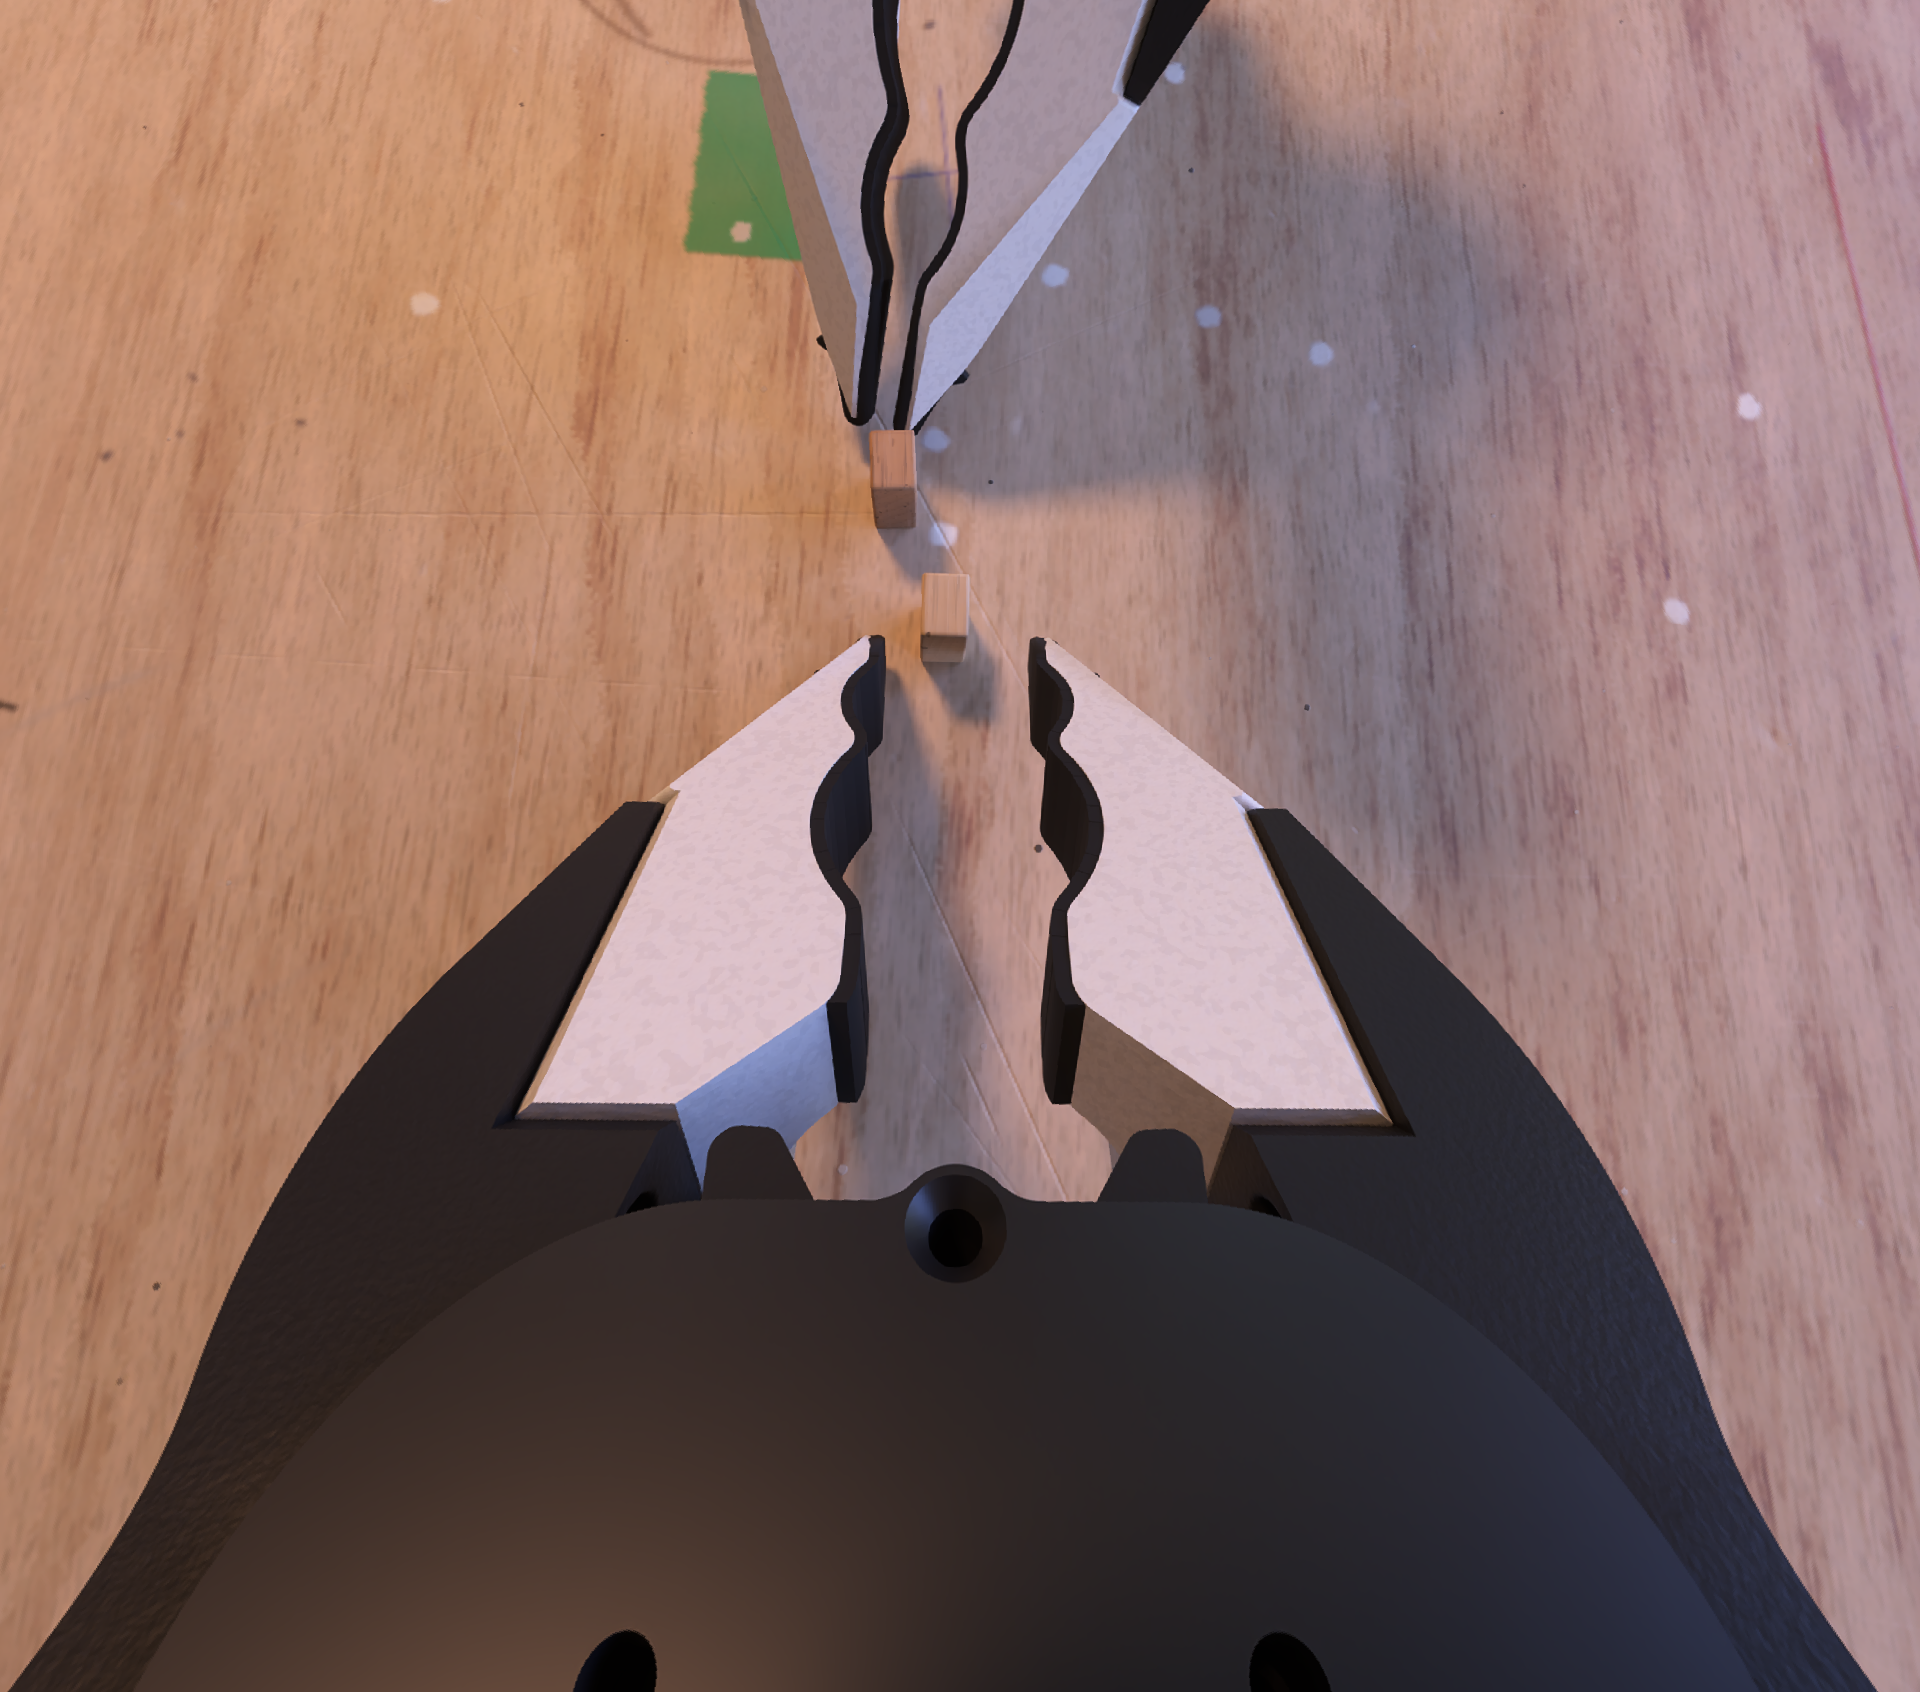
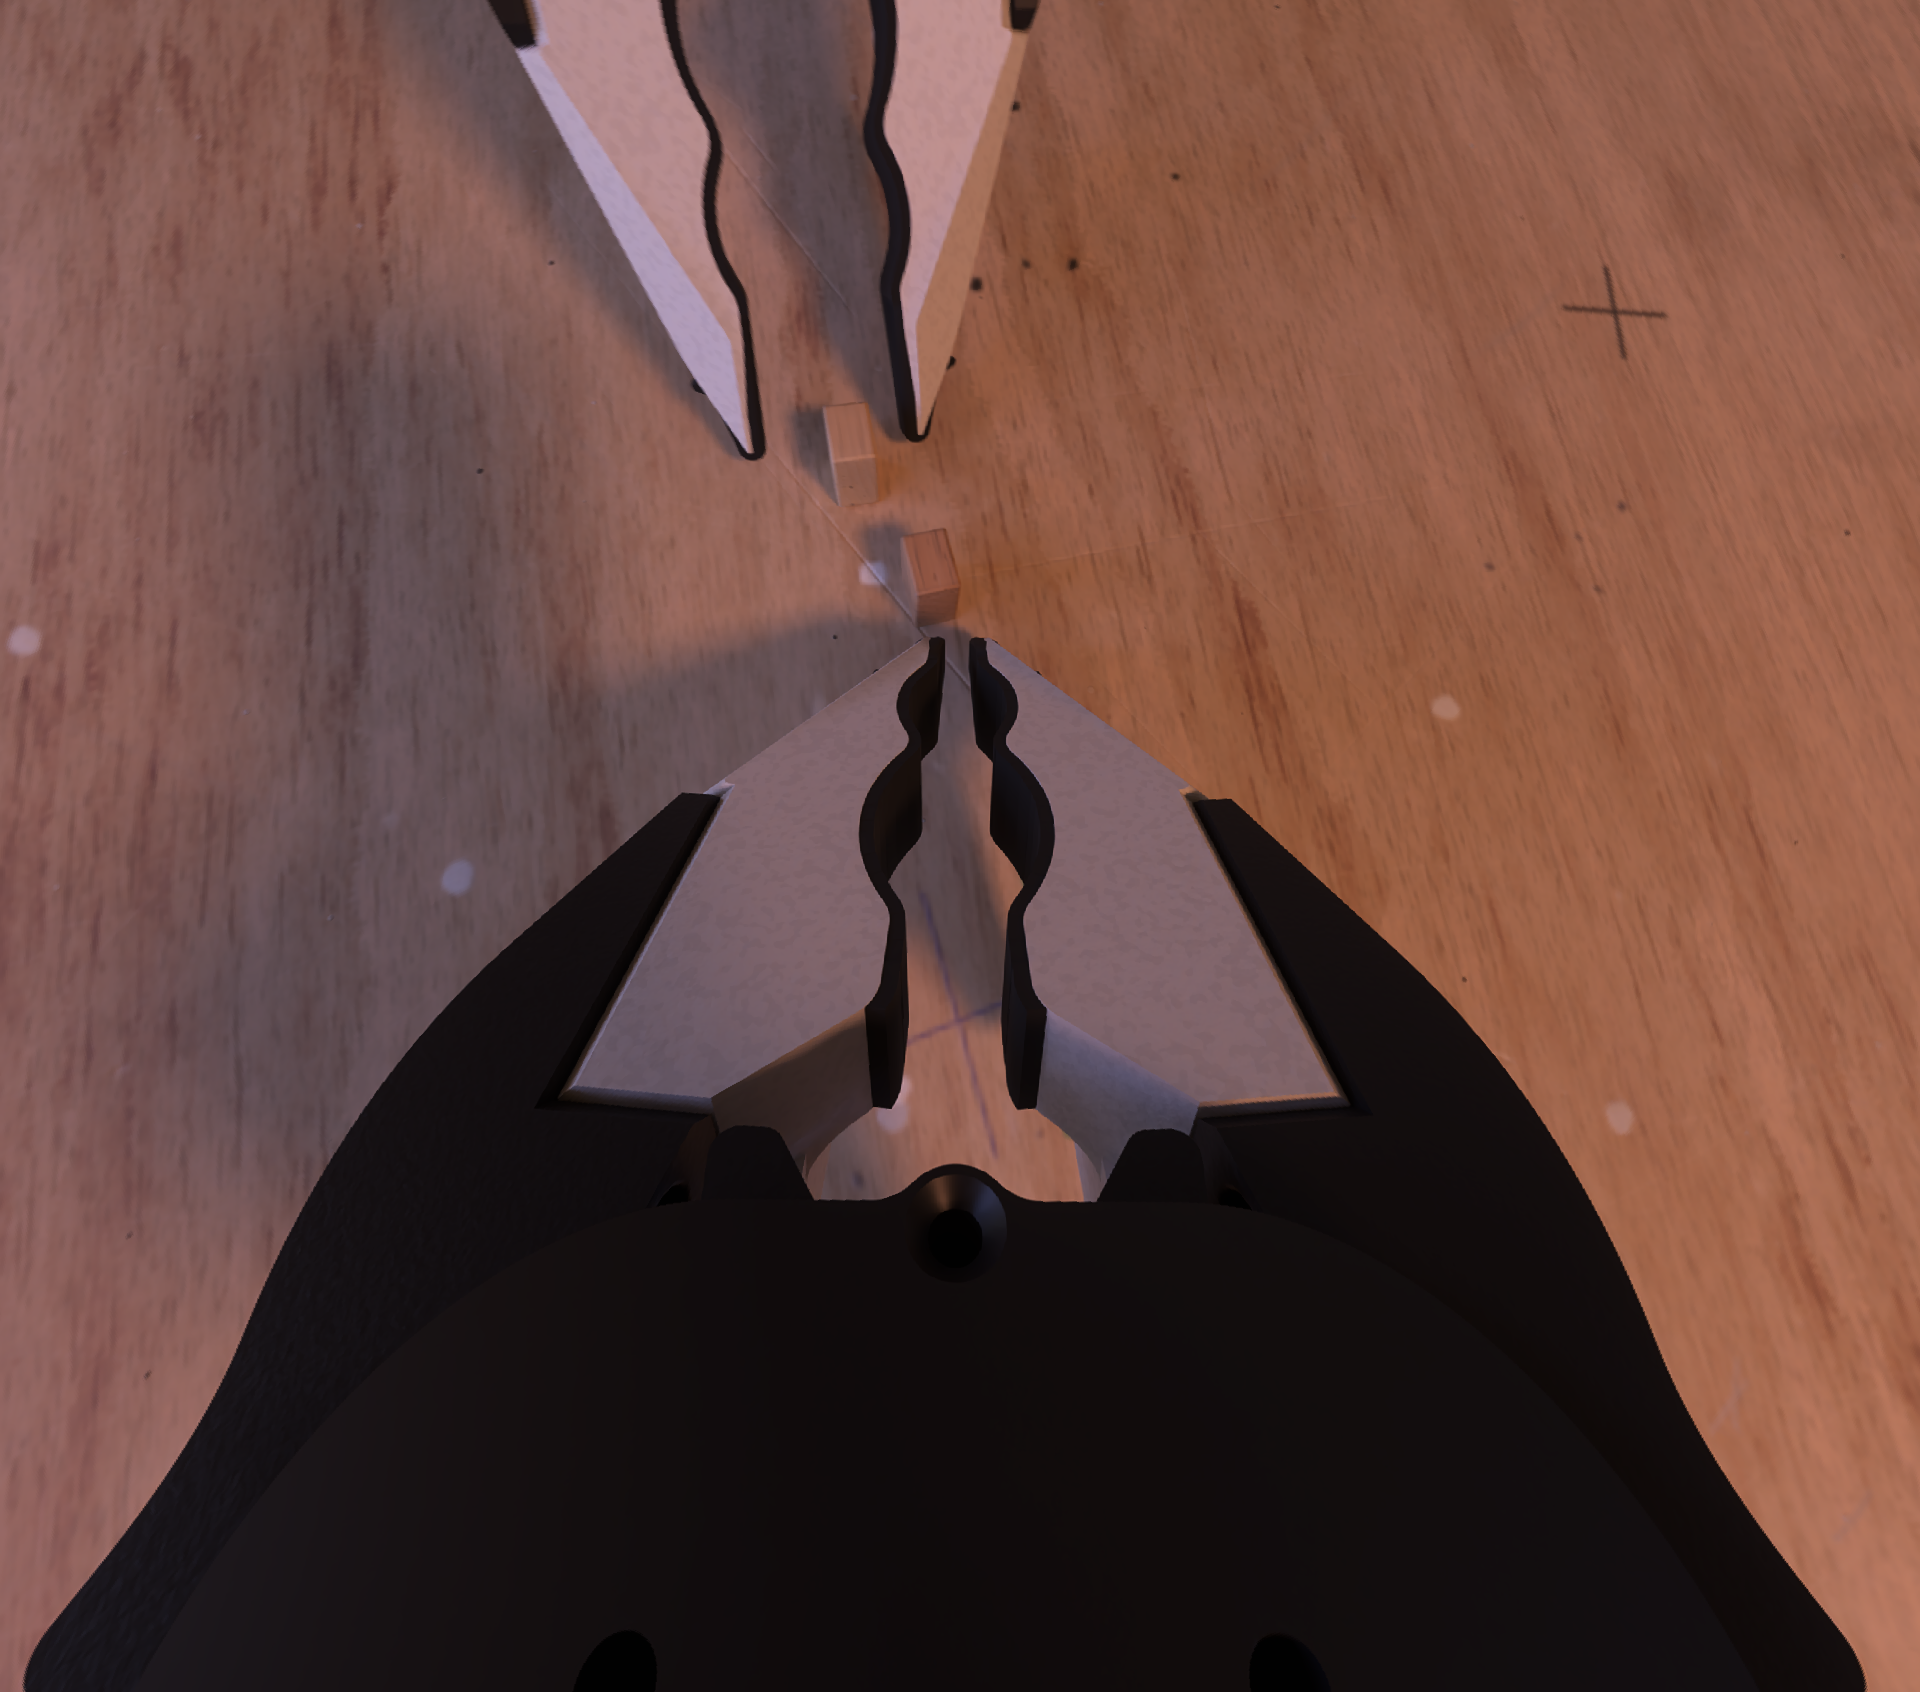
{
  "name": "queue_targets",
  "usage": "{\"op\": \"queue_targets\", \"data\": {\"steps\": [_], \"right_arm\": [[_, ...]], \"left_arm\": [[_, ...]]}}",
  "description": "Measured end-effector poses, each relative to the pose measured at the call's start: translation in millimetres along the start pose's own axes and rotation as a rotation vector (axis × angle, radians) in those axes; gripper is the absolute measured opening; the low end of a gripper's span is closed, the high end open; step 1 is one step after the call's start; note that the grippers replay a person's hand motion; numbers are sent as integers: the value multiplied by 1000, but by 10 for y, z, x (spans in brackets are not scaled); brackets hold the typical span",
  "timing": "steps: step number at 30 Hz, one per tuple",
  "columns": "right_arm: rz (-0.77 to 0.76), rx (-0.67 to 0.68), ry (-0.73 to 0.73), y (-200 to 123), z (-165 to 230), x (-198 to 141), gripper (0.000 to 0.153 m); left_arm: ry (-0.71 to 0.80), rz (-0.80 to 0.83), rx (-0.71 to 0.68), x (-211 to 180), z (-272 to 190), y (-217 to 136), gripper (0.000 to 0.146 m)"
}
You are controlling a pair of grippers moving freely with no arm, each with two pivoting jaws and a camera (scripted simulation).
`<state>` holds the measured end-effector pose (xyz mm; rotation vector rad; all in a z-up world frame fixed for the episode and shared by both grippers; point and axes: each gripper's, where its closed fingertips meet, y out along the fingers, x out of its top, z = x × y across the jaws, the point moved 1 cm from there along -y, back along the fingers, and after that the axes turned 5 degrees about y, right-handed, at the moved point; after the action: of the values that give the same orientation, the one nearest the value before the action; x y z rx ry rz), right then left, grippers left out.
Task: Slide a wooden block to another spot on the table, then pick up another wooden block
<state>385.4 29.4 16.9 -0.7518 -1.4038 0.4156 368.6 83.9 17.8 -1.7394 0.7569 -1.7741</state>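
Left tool (image 1: 956,650) spread, nearer block (image 1: 944,616) just off its tips on the worktop (image 1: 312,499). Right tool (image 2: 951,650) nearly pressed together, pinching nothing, just behind farther block (image 2: 930,572). Likely risk: blocks knocked together, tools colliding head-on.

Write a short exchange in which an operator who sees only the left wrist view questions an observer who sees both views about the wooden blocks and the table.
Operator: Is the nearer wooden block inside my left gripper yet?
Observer: In the right wrist view it sits about level with the fingertips, between them and closer to one finger.
Operator: Are there any table marks that I cannot see?
Observer: Yes. The right wrist view shows a pencilled cross on bare wood, well off to the right in that view, away from both blocks.
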Motion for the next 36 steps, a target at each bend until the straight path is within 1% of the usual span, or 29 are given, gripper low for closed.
{"op": "queue_targets", "data": {"steps": [4, 8, 12, 16, 27, 30, 36], "right_arm": [[28, 40, -67, -46, 85, 88, 4], [106, 69, -121, -57, 141, 92, 4], [148, 87, -133, -21, 168, 78, 4], [202, 74, -157, 14, 168, 42, 4], [213, 74, -168, 42, 174, 38, 4], [216, 73, -165, 47, 172, 39, 4], [229, 69, -168, 66, 174, 53, 4]], "left_arm": [[8, 1, 6, 5, 2, 24, 25], [3, -7, 8, 11, 18, 32, 22], [7, -12, 11, 24, 24, 46, 20], [16, -19, 19, 50, 23, 52, 17], [33, -11, 29, 76, 11, 96, 12], [34, -10, 25, 71, 9, 94, 8], [26, -12, 23, 73, 11, 97, 8]]}}
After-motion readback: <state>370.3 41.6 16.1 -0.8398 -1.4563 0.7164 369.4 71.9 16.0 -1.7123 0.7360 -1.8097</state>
